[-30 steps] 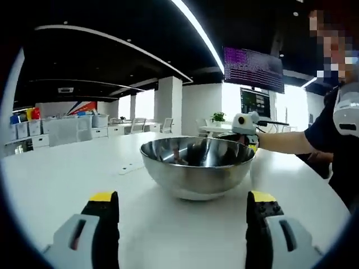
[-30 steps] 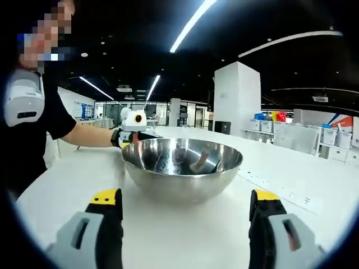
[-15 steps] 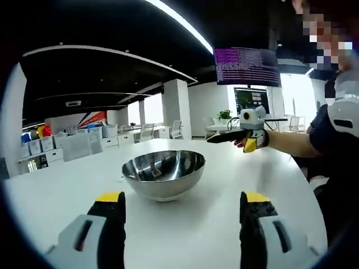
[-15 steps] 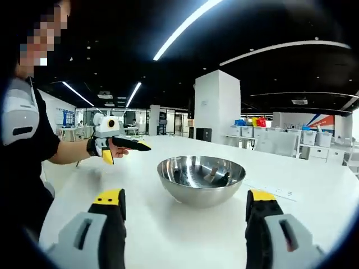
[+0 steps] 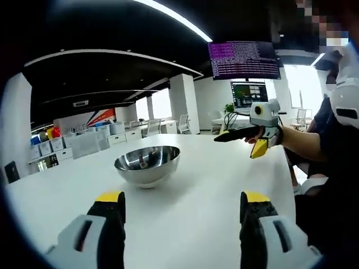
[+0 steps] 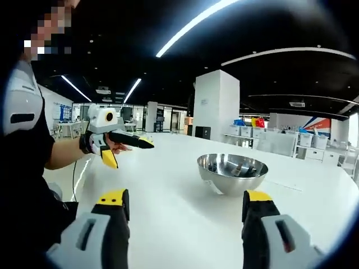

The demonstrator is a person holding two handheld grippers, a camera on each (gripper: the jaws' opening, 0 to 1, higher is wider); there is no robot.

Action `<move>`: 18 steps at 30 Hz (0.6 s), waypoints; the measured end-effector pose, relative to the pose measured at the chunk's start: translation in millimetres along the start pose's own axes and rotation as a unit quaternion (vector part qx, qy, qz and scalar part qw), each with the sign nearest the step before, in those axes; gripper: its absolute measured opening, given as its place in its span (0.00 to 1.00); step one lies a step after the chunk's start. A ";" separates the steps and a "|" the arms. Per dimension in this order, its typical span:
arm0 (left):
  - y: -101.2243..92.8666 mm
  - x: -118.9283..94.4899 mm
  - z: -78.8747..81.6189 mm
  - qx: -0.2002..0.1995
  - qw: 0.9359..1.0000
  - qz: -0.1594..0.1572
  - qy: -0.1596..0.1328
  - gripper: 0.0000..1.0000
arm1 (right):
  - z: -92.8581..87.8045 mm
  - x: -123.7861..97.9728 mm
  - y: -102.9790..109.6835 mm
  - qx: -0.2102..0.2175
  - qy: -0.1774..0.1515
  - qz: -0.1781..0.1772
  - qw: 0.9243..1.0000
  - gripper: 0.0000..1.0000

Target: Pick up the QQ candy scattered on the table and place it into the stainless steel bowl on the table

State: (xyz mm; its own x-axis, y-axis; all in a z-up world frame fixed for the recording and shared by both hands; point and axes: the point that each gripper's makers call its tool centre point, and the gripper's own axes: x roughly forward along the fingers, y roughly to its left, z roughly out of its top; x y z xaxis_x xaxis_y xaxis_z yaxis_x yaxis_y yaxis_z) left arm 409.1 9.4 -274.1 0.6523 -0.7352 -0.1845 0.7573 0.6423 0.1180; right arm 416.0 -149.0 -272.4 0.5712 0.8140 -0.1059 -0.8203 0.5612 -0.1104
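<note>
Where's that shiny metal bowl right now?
The bowl stands on the white table, ahead and left of centre in the left gripper view, ahead and right in the right gripper view.

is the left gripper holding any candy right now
No: in the left gripper view the left gripper stands open with bare white table between its jaws.

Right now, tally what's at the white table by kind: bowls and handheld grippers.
Stainless steel bowl: 1
Handheld grippers: 2, the left gripper and the right gripper, both with jaws apart
Total: 3
</note>
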 end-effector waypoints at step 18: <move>-23.6 -23.8 -26.5 0.017 0.999 0.025 0.025 0.85 | -22.8 -12.0 27.9 -0.009 0.032 -0.018 0.999 0.78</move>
State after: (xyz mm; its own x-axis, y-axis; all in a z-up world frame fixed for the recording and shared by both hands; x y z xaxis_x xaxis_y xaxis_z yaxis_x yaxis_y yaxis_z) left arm 374.9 17.5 -298.3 0.6879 -0.6899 -0.2252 0.7247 0.6701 0.1609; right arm 387.0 -146.5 -296.7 0.6023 0.7814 -0.1634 -0.7982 0.5876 -0.1327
